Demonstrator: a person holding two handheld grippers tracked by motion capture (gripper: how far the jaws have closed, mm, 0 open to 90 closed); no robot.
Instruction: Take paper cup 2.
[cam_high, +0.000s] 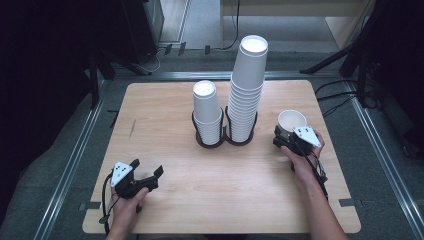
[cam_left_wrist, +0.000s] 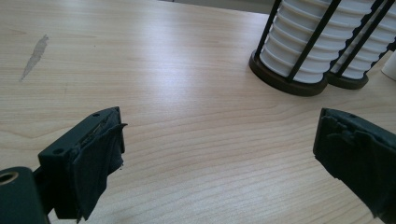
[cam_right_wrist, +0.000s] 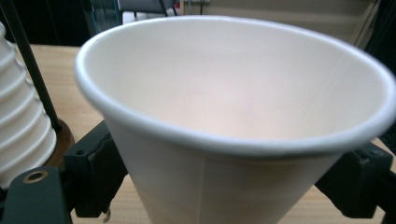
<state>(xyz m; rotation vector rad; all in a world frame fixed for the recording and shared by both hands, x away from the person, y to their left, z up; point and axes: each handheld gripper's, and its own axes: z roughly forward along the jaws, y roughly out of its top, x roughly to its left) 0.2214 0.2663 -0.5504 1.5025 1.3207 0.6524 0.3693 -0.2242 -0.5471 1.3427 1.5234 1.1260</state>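
- Right tool (cam_high: 286, 140), right of frame, grips a single paper cup (cam_high: 291, 121) by its wall; light, crushable, so squeeze gently.
- Left tool (cam_high: 146, 171), lower left, gapes wide, empty.

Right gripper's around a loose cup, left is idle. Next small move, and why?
Probably lift the single cup straight up. The right gripper has its jaws against both sides of the cup, which stands upright on the table beside the taller stack. The left gripper is open over bare wood, so it has nothing to do.
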